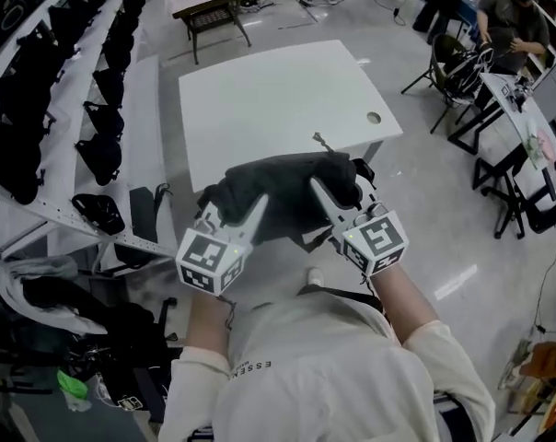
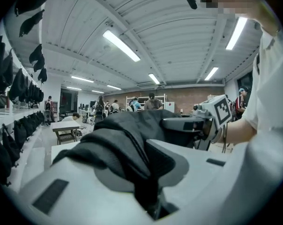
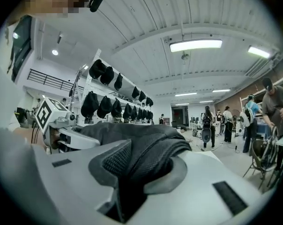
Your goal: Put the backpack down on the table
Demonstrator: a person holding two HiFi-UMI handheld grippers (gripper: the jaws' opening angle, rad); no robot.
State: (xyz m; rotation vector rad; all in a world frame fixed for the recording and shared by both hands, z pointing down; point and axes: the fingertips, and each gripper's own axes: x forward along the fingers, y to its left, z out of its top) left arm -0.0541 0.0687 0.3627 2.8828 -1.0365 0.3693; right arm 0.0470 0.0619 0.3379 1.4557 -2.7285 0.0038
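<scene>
A dark grey backpack (image 1: 283,190) hangs in the air just in front of the white table's (image 1: 269,109) near edge, held between both grippers. My left gripper (image 1: 258,208) is shut on a fold of the backpack (image 2: 122,144) at its left side. My right gripper (image 1: 317,190) is shut on a padded fold of the backpack (image 3: 146,156) at its right side. In the left gripper view the right gripper's marker cube (image 2: 221,110) shows beyond the bag.
Shelves with several black bags (image 1: 98,109) run along the left. A small wooden table (image 1: 209,5) stands beyond the white one. People work at desks (image 1: 513,95) on the right, with chairs nearby. The white table has a round cable hole (image 1: 374,117) near its right edge.
</scene>
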